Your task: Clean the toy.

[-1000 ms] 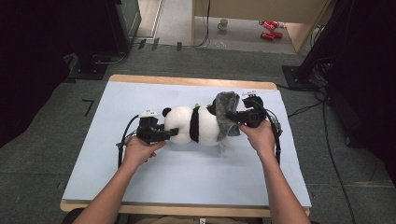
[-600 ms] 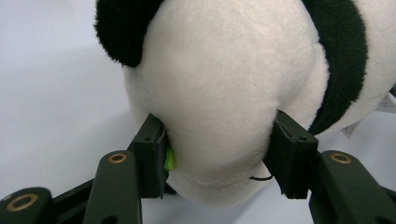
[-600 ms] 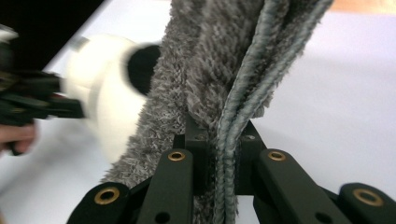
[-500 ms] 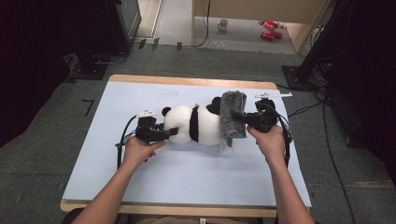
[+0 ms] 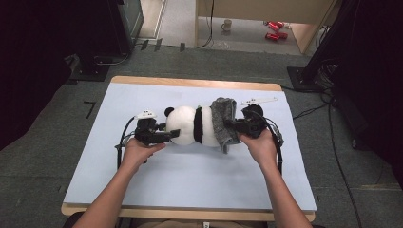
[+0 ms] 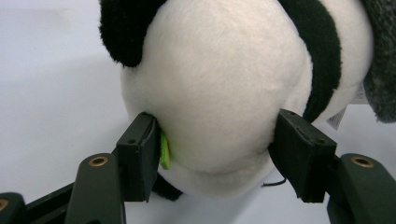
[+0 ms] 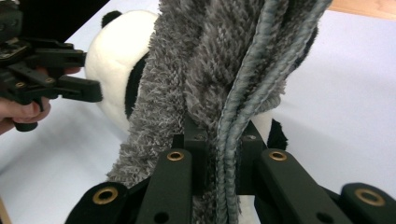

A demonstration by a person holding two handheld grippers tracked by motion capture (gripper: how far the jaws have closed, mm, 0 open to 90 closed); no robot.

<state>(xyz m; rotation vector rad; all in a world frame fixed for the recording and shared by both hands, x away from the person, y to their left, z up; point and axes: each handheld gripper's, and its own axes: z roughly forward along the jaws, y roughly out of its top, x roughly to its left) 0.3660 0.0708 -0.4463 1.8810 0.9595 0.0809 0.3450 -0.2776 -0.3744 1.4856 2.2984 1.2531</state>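
Note:
A black-and-white panda plush (image 5: 190, 126) lies on its side in the middle of the light blue mat (image 5: 142, 190). My left gripper (image 5: 173, 135) holds its white head (image 6: 215, 84). Both pads (image 6: 140, 144) still touch the fur, though the jaws have just been opening. A green tag sticks out by the left pad. A fuzzy grey cloth (image 5: 223, 121) wraps the panda's rear end. My right gripper (image 5: 232, 126) is shut on that cloth's ribbed edge (image 7: 229, 116). In the right gripper view the cloth hides most of the body, and the left gripper (image 7: 88, 91) shows beside the head.
The mat covers a wooden table (image 5: 190, 81). A thin white strip (image 5: 259, 100) lies at the mat's back right. Cables trail from both grippers. On the floor beyond the table stand a mug (image 5: 226, 24) and red cans (image 5: 273, 28).
The right gripper has carried the grey cloth from above the panda's rear down toward me and to the left, further over the body. The left hand has stayed in place.

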